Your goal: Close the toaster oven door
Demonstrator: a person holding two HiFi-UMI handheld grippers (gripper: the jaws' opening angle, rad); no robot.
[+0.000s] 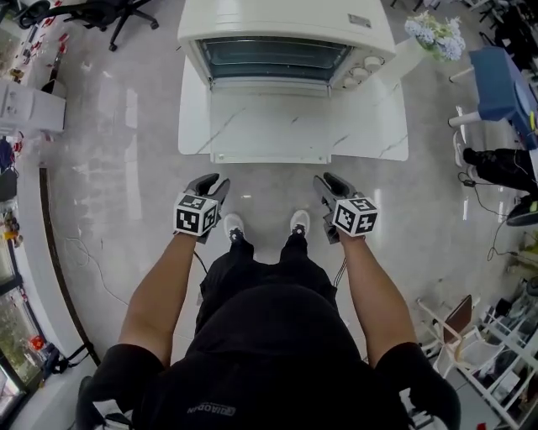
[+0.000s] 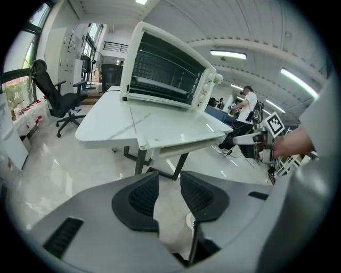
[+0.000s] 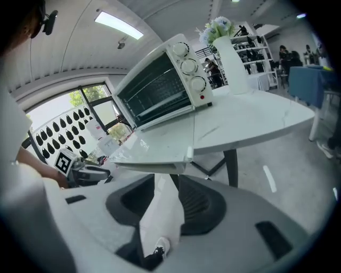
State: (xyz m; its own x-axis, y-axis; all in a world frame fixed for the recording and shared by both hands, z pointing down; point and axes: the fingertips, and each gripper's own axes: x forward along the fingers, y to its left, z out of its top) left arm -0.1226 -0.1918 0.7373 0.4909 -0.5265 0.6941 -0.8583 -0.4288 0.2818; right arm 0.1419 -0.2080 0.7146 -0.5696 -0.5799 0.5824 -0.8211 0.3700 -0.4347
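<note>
A white toaster oven (image 1: 286,38) stands at the back of a white marble-look table (image 1: 382,126). Its glass door (image 1: 269,122) hangs fully open and lies flat toward me, handle (image 1: 269,157) at the table's near edge. Both grippers hang low beside my legs, short of the table. My left gripper (image 1: 214,180) and my right gripper (image 1: 328,180) are open with nothing between the jaws. In the left gripper view the oven (image 2: 168,66) and its door (image 2: 165,125) sit above my left gripper (image 2: 169,184). The right gripper view shows the oven (image 3: 160,85), the door (image 3: 157,144) and my right gripper (image 3: 166,189) below.
A vase of flowers (image 1: 433,38) stands at the table's far right corner. An office chair (image 1: 101,13) is at the back left, a blue seat (image 1: 504,80) and a seated person's legs (image 1: 500,164) to the right. A folding chair (image 1: 458,323) stands at the lower right.
</note>
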